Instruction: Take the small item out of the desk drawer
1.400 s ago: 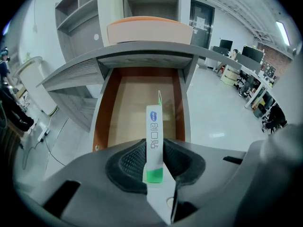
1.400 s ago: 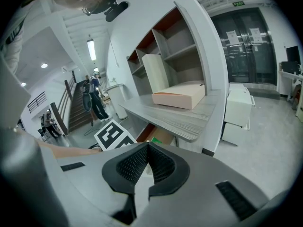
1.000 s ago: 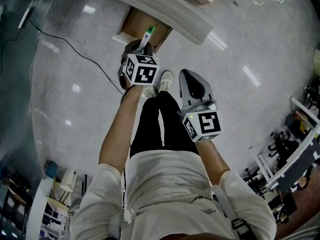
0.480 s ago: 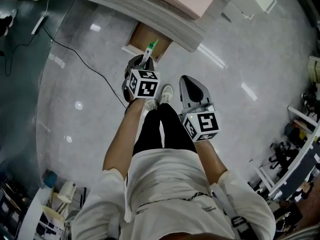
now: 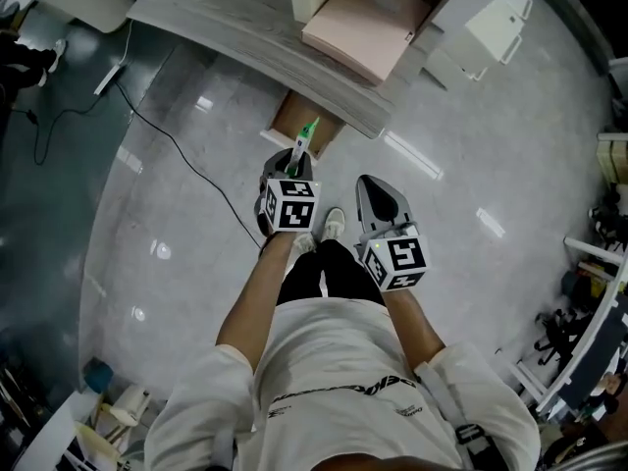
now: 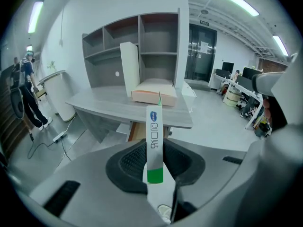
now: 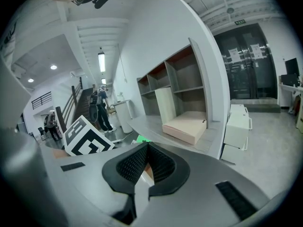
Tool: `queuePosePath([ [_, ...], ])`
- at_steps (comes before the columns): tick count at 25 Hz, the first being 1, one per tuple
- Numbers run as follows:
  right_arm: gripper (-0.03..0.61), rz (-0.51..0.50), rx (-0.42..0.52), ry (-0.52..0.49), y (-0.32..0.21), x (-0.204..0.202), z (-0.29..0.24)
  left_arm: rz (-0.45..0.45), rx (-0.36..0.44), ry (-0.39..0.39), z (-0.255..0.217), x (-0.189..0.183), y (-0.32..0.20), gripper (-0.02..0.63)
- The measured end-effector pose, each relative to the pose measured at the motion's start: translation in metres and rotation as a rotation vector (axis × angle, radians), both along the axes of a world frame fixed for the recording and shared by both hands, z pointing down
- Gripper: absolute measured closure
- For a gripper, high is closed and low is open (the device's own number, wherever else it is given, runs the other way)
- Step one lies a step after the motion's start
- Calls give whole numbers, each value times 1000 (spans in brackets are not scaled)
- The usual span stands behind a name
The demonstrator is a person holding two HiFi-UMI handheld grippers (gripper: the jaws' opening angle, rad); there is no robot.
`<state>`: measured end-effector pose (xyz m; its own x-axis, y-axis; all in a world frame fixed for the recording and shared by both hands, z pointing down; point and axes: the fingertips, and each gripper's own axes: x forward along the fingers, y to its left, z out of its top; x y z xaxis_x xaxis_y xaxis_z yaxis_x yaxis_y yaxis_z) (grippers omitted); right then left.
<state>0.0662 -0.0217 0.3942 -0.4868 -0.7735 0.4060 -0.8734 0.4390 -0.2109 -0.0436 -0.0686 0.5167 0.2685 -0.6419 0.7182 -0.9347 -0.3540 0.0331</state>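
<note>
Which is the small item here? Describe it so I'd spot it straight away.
Find the grey desk, then the left gripper held in front of it. Upright between its jaws is a slim box. Unlike the broad pink box on the desk, it is narrow, white with a blue logo and a green end.

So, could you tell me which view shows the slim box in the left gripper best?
The left gripper view: the slim box is held between the left gripper's jaws, printed face showing. The head view catches only its green-tipped end; the right gripper view, perhaps a green sliver.
</note>
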Motion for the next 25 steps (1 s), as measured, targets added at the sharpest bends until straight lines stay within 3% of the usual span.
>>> queuePosePath([
  [25, 546, -26, 112, -49, 26, -18, -120, -4, 233, 91, -175, -3, 54, 514],
])
